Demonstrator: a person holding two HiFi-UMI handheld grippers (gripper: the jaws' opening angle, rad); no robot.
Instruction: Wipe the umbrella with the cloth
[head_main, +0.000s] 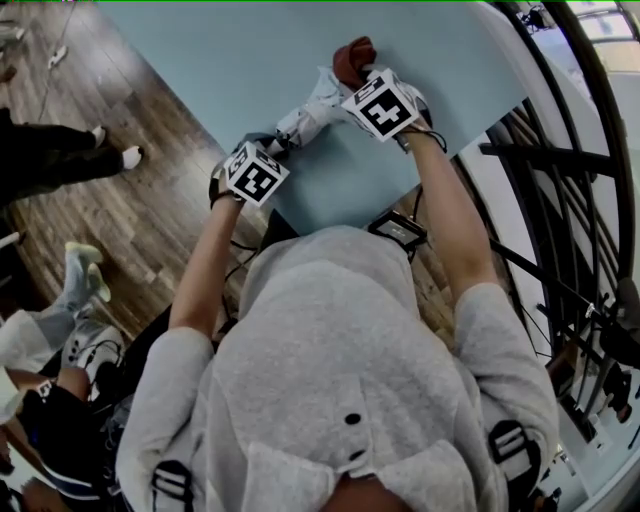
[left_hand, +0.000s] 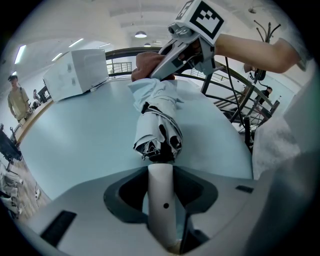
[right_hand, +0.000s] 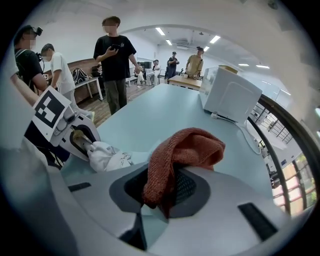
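Observation:
A folded white and pale-blue umbrella (head_main: 305, 115) lies on the light-blue table (head_main: 230, 60). My left gripper (head_main: 272, 150) is shut on its white handle (left_hand: 161, 197), and the bunched canopy (left_hand: 159, 125) stretches away from the jaws. My right gripper (head_main: 352, 78) is shut on a rust-red knitted cloth (head_main: 352, 58), which rests on the umbrella's far end. In the right gripper view the cloth (right_hand: 182, 152) hangs out between the jaws, with the umbrella (right_hand: 107, 156) and the left gripper (right_hand: 75, 137) to its left. In the left gripper view the right gripper (left_hand: 162, 62) presses the cloth (left_hand: 146, 62) onto the canopy.
A white box-shaped appliance (right_hand: 230, 95) with a cable stands further back on the table, also in the left gripper view (left_hand: 75, 75). A black metal railing (head_main: 560, 200) runs along the right. Several people (right_hand: 116, 60) stand on the wood floor (head_main: 120, 210) left of the table.

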